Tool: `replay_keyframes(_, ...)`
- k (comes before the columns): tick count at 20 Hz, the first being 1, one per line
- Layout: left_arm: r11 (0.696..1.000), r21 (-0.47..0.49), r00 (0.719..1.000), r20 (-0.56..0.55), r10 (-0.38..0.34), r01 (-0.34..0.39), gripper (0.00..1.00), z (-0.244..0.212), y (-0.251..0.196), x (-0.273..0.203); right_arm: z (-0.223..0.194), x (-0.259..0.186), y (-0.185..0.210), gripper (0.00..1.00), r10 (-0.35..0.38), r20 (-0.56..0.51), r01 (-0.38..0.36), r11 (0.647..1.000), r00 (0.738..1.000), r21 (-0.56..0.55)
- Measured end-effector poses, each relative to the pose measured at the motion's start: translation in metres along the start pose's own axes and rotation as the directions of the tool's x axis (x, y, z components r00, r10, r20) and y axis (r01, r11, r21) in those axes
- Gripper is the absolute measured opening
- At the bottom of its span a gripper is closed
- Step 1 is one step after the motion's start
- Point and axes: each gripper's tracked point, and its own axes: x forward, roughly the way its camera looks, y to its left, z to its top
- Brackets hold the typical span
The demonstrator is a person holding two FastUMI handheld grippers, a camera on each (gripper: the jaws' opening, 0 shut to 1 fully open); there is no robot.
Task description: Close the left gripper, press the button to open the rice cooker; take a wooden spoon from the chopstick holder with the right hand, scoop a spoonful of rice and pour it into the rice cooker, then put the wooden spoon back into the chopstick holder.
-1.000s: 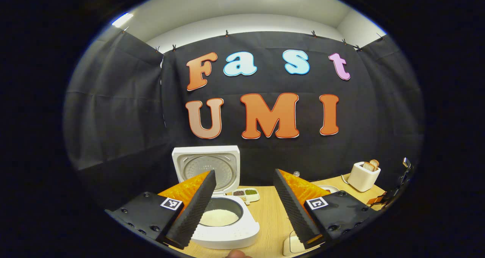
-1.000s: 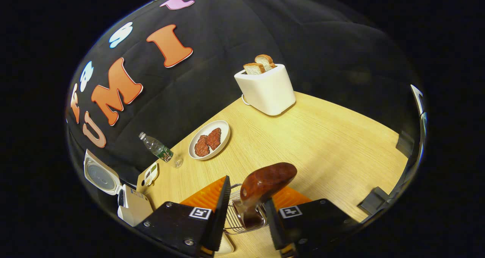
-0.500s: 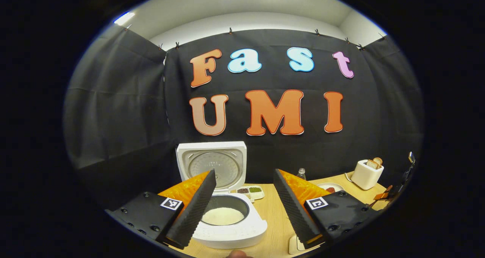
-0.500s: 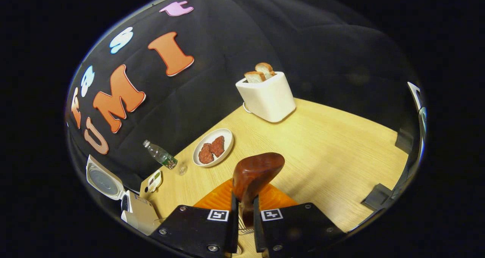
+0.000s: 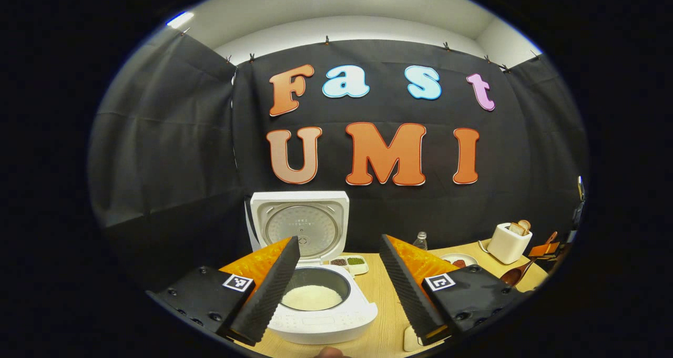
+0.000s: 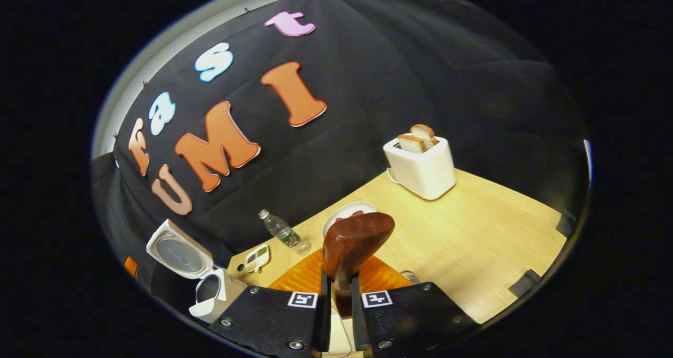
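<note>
Right gripper (image 6: 336, 295) clamping glossy wooden spoon (image 6: 355, 239) at lower centre, left gripper (image 5: 339, 279) gaping before open white rice cooker (image 5: 315, 274), no legible labels.

Left gripper (image 5: 339, 266), left gripper view — two black angular finger mounts, each with a small square black-and-white fiducial tag on a white patch; round screw heads sit along the outer lower edges of both mounts; long wedge-shaped fingers (image 5: 268, 295) with finely ribbed inner faces

Right gripper (image 6: 338, 308), right gripper view — same black blocky mounts, one square fiducial tag on each near the inner top corner; silver screw heads at the corners; ridged texture on the finger backs
</note>
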Motion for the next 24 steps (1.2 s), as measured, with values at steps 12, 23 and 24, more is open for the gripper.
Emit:
replay_keyframes(12,0.998,-0.001,0.997,-0.049,0.058,-0.058,1.00,-0.025,0.028,-0.011,-0.103,0.018,0.056,0.17,0.040,-0.157,-0.111,0.873,0.987,-0.475)
replay_keyframes(23,0.996,0.023,0.993,-0.075,0.093,-0.091,1.00,-0.038,0.044,-0.015,-0.151,0.034,0.047,0.12,-0.028,-0.092,-0.047,0.696,0.995,-0.717)
replay_keyframes(24,0.995,0.032,0.993,-0.077,0.094,-0.092,1.00,-0.039,0.044,-0.015,-0.152,0.037,0.048,0.12,-0.022,-0.072,-0.037,0.680,0.997,-0.732)
